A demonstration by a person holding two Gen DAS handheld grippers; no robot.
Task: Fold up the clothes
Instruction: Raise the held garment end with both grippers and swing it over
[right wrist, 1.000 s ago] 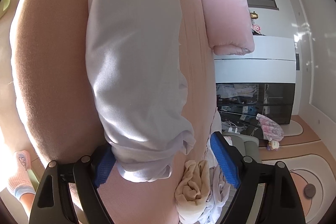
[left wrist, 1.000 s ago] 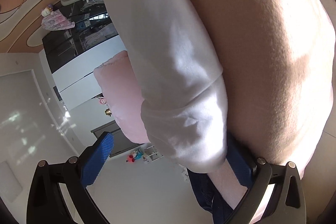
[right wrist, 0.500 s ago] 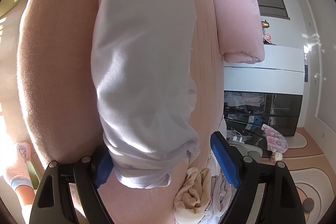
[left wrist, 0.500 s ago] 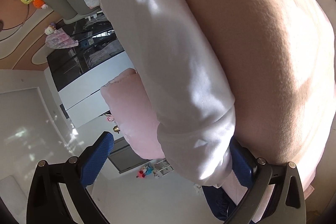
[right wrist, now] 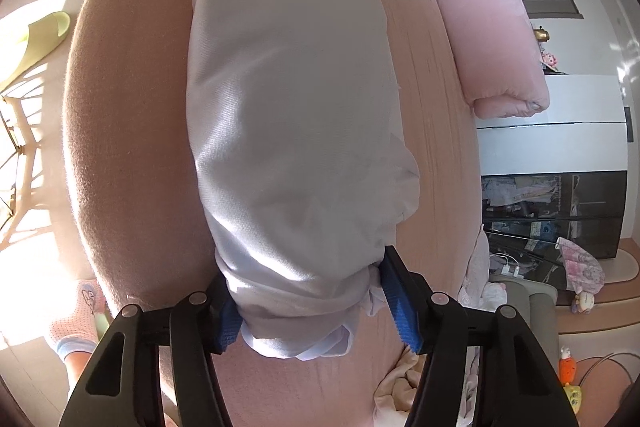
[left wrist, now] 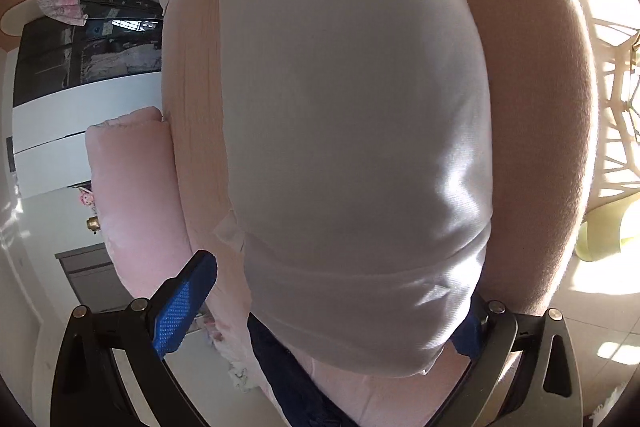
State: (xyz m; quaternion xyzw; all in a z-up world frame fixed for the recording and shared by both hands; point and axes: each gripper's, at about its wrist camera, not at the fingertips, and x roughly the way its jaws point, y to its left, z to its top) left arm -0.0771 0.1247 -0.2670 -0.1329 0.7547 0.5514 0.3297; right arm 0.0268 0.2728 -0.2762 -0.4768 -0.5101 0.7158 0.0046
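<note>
The white garment [left wrist: 352, 131] lay lengthwise on the pink bed [left wrist: 532, 107], reaching from one pair of tongs to the other, with one end in front of each.

Left tongs [left wrist: 332, 311]: the jaws stood spread. The garment's hemmed end lay between them, slack. The left blue pad [left wrist: 184, 303] stood well clear of the cloth, with the floor visible past it. The right pad was mostly hidden behind the hem, so contact on that side could not be confirmed. A second before, this view looked across the bed's edge at a steep slant; it had since swung round until the garment ran straight ahead of the tongs. The spread of the jaws had not changed.

Right tongs [right wrist: 316, 311]: the jaws were closing. A second before they stood wide, the right pad well apart from the cloth. Both pads [right wrist: 400, 311] now met the bunched end of the garment, which puckered between them. The grip looked nearly set.

Meaning for the task: one end was being secured, the other was not yet pinched. The fold was probably about to begin, once the left tongs also closed on their hem.

Beyond the right tongs' right finger, a beige cloth [right wrist: 396, 383] lay crumpled on the bed, just beside the garment's end.
</note>
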